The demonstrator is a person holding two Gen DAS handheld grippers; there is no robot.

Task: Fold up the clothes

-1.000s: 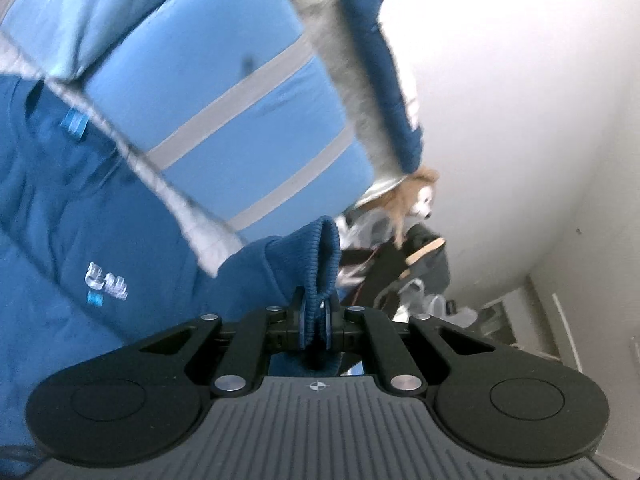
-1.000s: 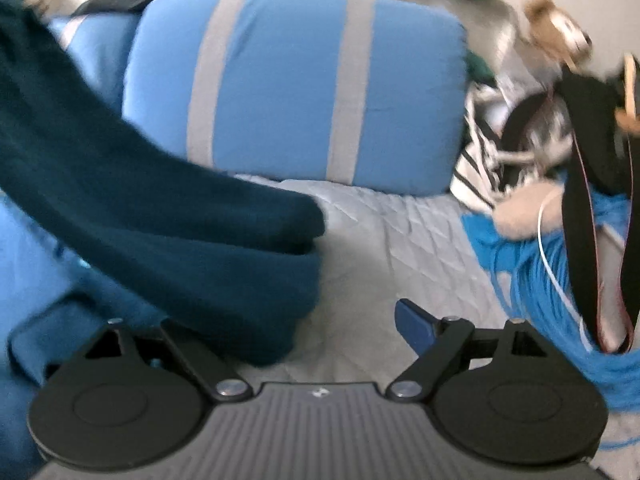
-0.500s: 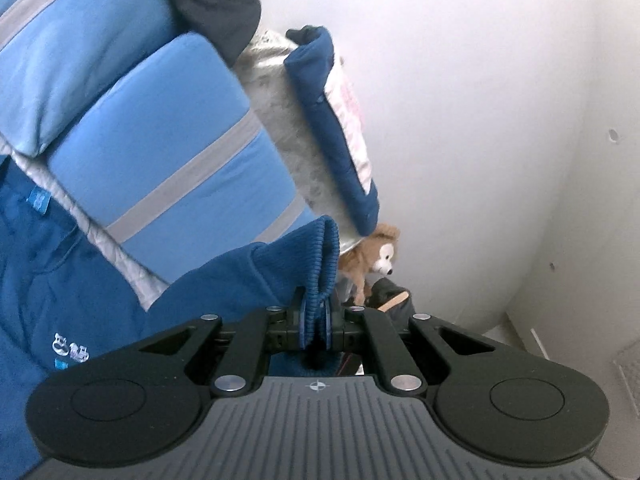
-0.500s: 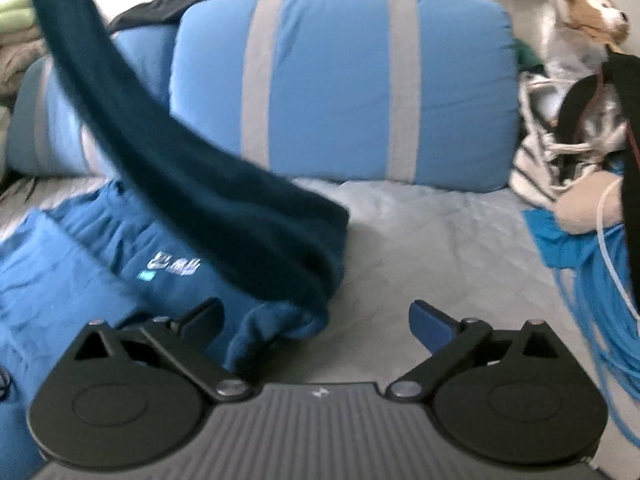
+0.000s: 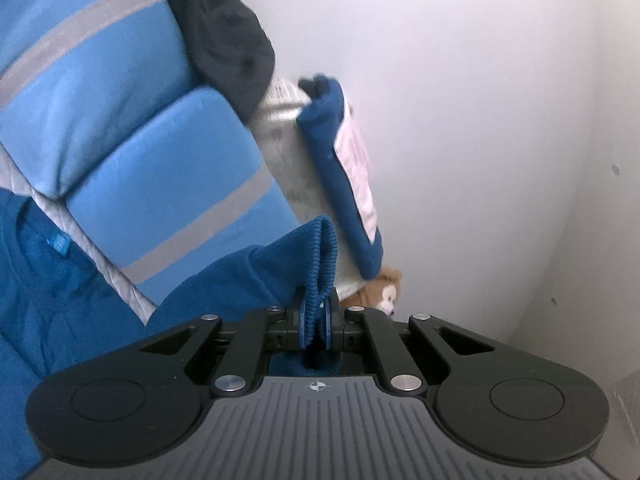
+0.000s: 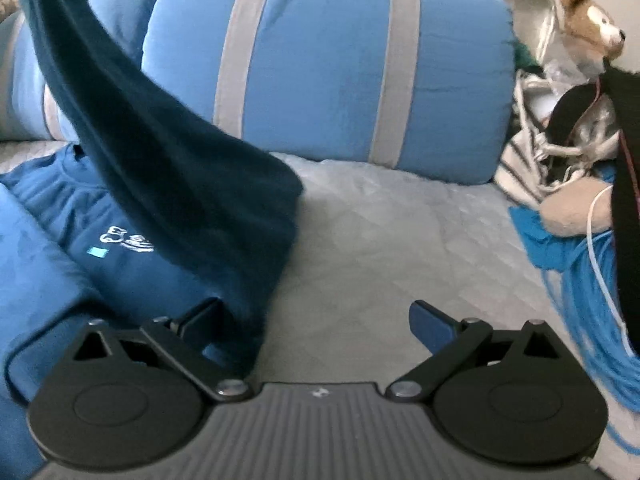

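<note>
A: Left gripper (image 5: 316, 320) pinches the ribbed cuff (image 5: 320, 256). Sleeve (image 6: 160, 152) hangs slack from it, slanting down to the sweatshirt (image 6: 52, 264) on the bed (image 6: 380, 248).

B: Right gripper (image 6: 316, 320)?

A: Jaws spread wide, just been opening, nothing pressed. Sleeve end drapes in front of its left finger (image 6: 200, 320) (can't tell if it touches). Right finger (image 6: 432, 324) sits over bare quilt.

B: Clutter?

A: Two striped pillows (image 6: 328, 64) at the head, just behind the sweatshirt. Right side: teddy (image 6: 588, 24), black strap (image 6: 624, 168), blue cord (image 6: 580, 280), white cable (image 6: 600, 248), striped cloth (image 6: 520, 168), all piled near the free quilt. Behind the pillows, a dark garment (image 5: 224, 28) and a folded blue one (image 5: 344, 184) against the wall (image 5: 480, 120).
</note>
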